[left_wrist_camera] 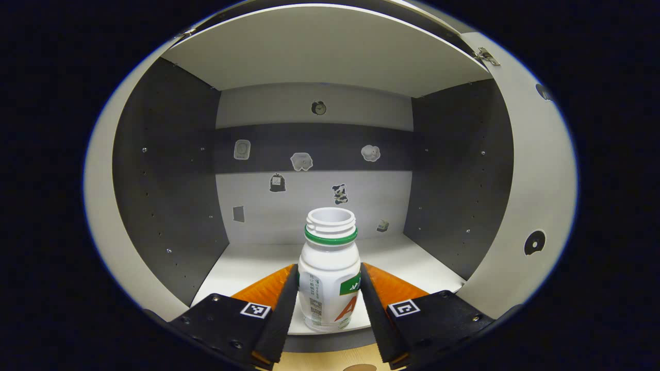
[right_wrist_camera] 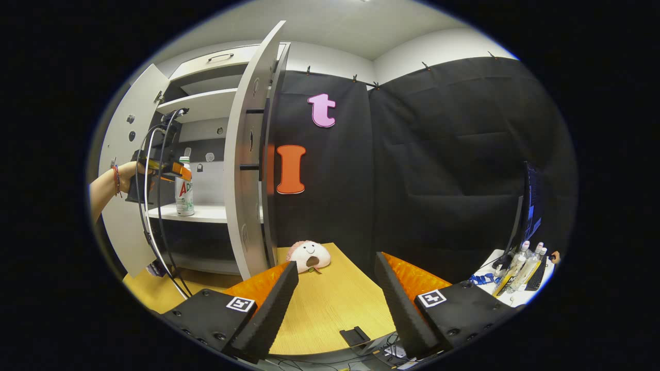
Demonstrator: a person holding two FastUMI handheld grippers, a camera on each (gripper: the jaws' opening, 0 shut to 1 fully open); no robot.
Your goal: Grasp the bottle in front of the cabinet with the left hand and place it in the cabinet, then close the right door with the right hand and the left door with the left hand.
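Left tool (left_wrist_camera: 329,304) pinches bottle (left_wrist_camera: 330,268) standing on cabinet (left_wrist_camera: 247,263) shelf; right tool (right_wrist_camera: 335,304) spread above table (right_wrist_camera: 330,304).

We record black cloth (right_wrist_camera: 454,170) hung by clips along 2 booth walls, below a white upper wall (right_wrist_camera: 330,59) and a pale ceiling (right_wrist_camera: 330,26). We see a light wooden tabletop (right_wrist_camera: 330,304) in front, with a round plush toy (right_wrist_camera: 308,256) near its far edge. At far right we note a white side surface (right_wrist_camera: 502,286) holding several clear bottles (right_wrist_camera: 521,263) beside a dark monitor (right_wrist_camera: 531,211). Lighting is even, from above.
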